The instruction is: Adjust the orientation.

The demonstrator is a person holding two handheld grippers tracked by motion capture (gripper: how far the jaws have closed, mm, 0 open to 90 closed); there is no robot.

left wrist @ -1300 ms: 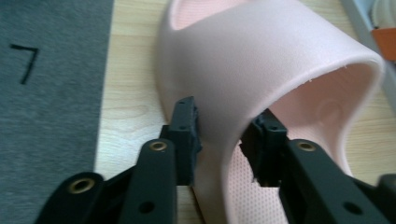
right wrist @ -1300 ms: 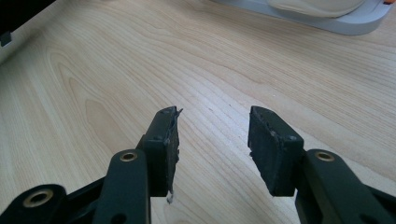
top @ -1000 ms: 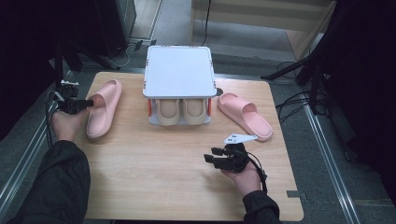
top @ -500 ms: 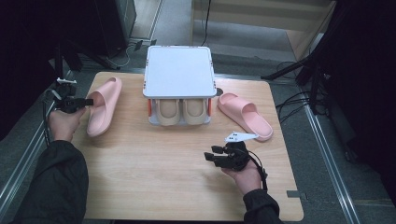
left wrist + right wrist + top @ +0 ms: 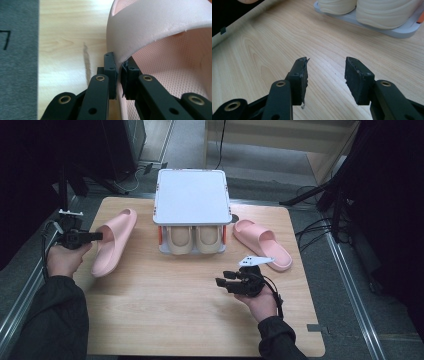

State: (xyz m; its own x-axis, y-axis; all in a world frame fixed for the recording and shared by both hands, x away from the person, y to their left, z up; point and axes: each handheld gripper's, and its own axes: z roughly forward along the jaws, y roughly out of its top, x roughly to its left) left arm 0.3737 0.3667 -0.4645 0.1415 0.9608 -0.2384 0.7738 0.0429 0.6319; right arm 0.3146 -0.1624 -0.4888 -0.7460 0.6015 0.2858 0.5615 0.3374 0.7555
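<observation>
With the left gripper (image 5: 119,71) jaws clamped on the side wall of the pink foam slide sandal (image 5: 113,240) at 9 o'clock on the wooden desk (image 5: 190,320) and the right gripper (image 5: 325,80) jaws open and empty, the narrow pinch may slip off the soft wall during lifting.

**A:** what's the pink slipper (image 5: 112,240) doing on the left side of the table?

**B:** soft foam slide, pale pink, dimpled footbed. It's tipped up on its side edge, open side facing left, toe toward the far edge. The edge of its strap (image 5: 160,27) is pinched, so it's not lying flat on the wood.
</observation>
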